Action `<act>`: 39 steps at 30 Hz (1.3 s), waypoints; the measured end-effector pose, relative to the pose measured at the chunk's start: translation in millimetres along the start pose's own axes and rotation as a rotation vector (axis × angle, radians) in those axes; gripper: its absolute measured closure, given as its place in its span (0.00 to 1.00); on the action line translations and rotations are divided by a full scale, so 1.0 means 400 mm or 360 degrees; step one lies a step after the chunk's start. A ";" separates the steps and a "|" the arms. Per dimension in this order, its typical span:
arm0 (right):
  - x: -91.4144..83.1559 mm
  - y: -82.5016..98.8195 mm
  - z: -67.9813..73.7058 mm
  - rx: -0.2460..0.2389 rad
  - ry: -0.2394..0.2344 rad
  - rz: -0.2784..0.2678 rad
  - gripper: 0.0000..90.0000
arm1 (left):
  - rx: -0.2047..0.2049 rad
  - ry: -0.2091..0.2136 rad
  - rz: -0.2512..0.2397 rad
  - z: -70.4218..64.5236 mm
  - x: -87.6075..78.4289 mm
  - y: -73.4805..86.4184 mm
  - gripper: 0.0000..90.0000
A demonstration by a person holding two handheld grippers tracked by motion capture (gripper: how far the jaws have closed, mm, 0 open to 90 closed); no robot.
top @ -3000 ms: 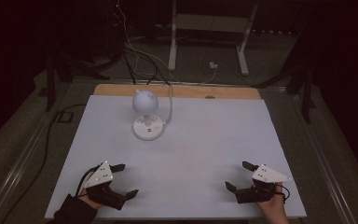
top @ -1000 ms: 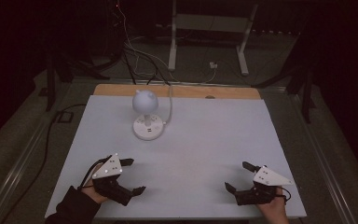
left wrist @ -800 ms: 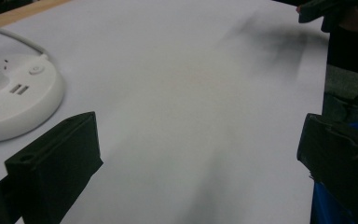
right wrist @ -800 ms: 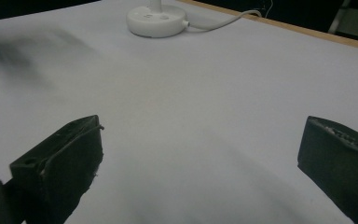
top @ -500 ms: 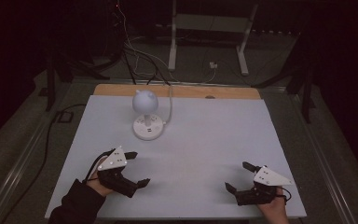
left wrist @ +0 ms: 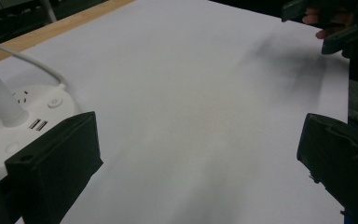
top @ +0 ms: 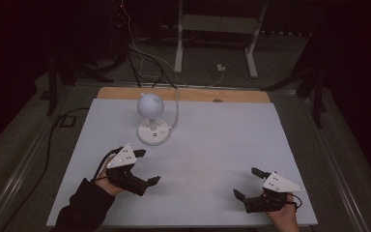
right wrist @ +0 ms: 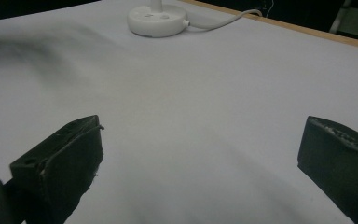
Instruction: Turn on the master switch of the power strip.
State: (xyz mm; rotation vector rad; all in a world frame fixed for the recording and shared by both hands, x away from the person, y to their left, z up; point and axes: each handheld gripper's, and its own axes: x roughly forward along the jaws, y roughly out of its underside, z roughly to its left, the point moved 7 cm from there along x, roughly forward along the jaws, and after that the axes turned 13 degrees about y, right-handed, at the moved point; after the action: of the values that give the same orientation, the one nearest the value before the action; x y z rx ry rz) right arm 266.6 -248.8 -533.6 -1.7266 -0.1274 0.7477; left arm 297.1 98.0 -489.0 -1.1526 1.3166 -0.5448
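Fingers on the left gripper are wide open and hold nothing, and this gripper has moved up from the near edge of the worktop toward the white lamp, which now stands just ahead of it, so I think it is going for the lamp. Fingers on the right gripper are open and empty too, resting far off to the side. From the left gripper view the lamp base is partly hidden behind one finger, and its round top is cut off.
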 end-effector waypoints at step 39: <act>-0.003 -0.001 0.000 0.0013 -0.0012 -0.0008 0.00 | -0.0081 -0.0220 0.0012 0.115 0.108 -0.029 0.00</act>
State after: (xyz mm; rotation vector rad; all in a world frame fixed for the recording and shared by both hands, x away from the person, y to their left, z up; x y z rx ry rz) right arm 266.0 -249.3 -532.6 -1.7154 -0.1341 0.7502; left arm 353.2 72.2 -505.4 -1.2051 1.2210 -0.4207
